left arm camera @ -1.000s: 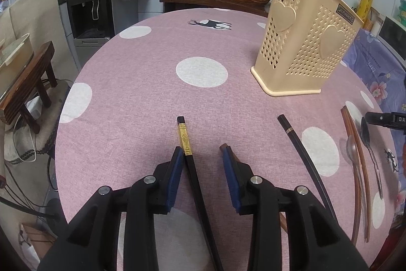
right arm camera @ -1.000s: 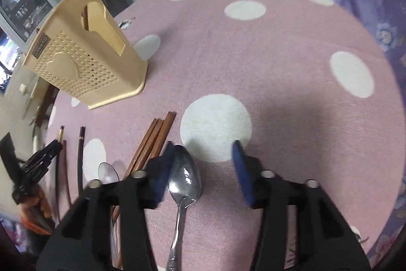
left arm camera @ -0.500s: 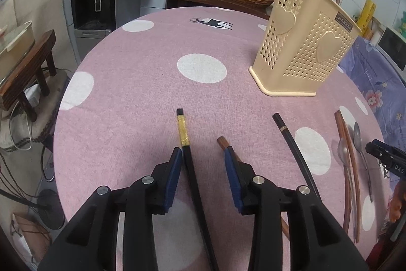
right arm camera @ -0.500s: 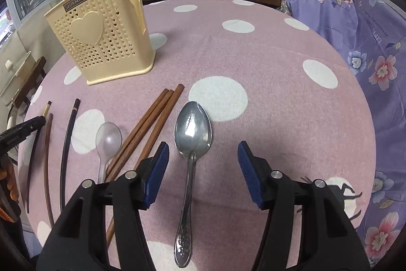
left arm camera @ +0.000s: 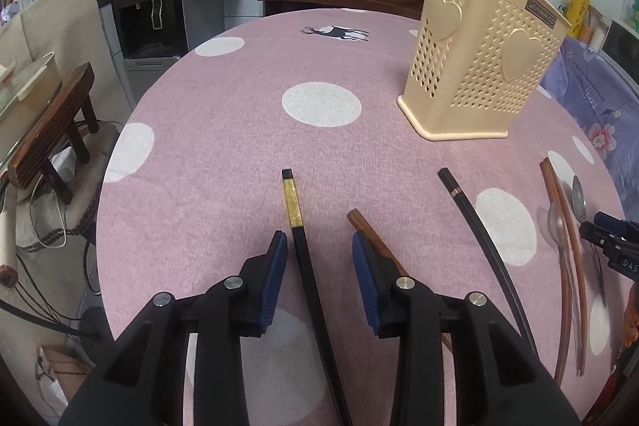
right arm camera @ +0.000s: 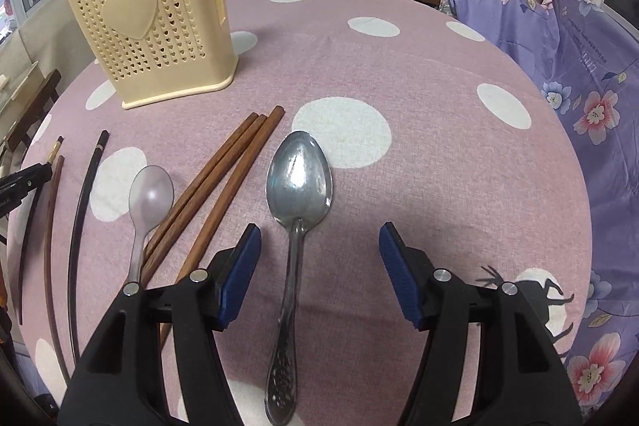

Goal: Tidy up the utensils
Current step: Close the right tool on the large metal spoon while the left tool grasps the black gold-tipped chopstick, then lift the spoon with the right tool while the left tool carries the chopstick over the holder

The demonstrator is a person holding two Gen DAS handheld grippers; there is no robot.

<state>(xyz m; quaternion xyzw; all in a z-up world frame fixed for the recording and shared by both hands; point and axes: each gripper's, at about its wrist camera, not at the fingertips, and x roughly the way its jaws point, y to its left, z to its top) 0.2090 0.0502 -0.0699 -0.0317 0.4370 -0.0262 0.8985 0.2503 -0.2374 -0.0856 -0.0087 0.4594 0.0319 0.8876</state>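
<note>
Round table (right arm camera: 439,154), pink cloth with white dots. Cream perforated utensil holder (right arm camera: 159,26) upright toward the far edge.

Left gripper (left arm camera: 319,254): jaws apart, straddling the black chopstick with gold band (left arm camera: 297,226), pads not pressing it. A brown chopstick (left arm camera: 375,242) passes under its right pad; a plain black chopstick (left arm camera: 479,234) lies to the right.

Right gripper (right arm camera: 319,258): jaws wide apart, over the metal spoon (right arm camera: 297,186), handle between the pads, untouched. Beside it to the left: three brown chopsticks (right arm camera: 223,178), then a clear plastic spoon (right arm camera: 149,194).

brown chopstick (left arm camera: 361,224) partly hidden behind gripper pad, metal spoon (right arm camera: 297,186) handle end cut off
</note>
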